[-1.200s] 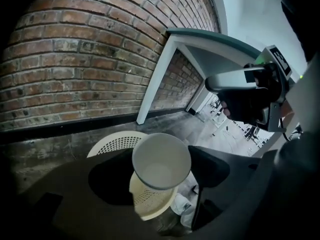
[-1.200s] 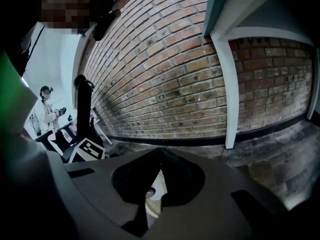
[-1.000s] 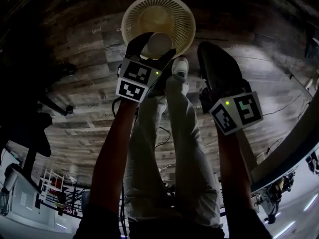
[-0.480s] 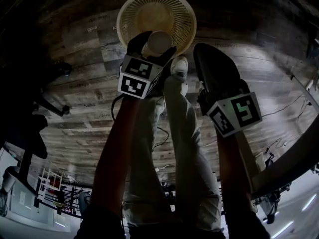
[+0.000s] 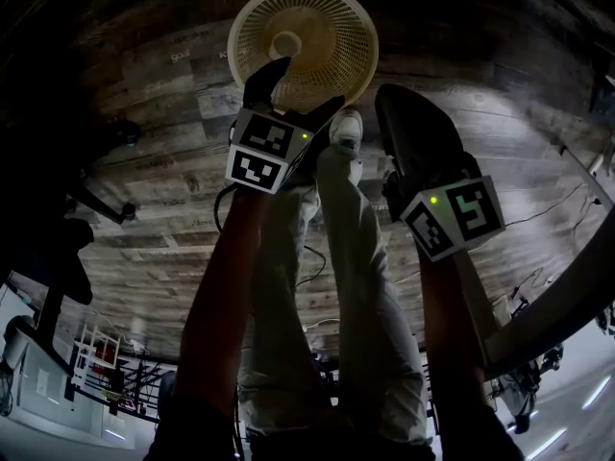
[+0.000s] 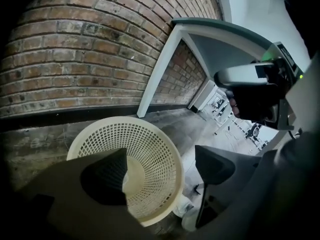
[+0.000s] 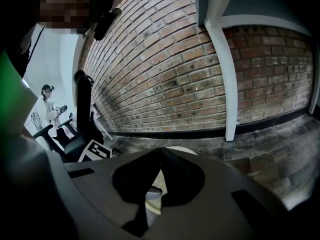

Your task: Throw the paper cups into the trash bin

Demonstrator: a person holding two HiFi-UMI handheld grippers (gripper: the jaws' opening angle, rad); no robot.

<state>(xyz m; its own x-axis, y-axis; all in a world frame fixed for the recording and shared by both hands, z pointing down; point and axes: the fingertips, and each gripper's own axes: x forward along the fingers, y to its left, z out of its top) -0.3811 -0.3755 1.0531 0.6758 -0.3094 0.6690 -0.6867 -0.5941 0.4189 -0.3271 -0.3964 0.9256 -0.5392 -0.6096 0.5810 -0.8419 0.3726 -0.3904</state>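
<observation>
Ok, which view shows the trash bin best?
The left gripper view: the trash bin sits large, mesh clear, one jaw covering part. The head view shows it smaller from above; the right gripper view, only a sliver between its jaws.

In the head view the trash bin (image 5: 336,27) at twelve o'clock is cream with a fine grid of square holes, and the paper cup (image 5: 285,44) inside it is paler, near white. The floor (image 5: 154,161) is grey-brown wood planking, with pale grey-green trousers (image 5: 288,286) and a white shoe (image 5: 348,129) toward the centre. In the left gripper view the brick wall (image 6: 90,49) at eleven o'clock is red-brown with light mortar lines.
</observation>
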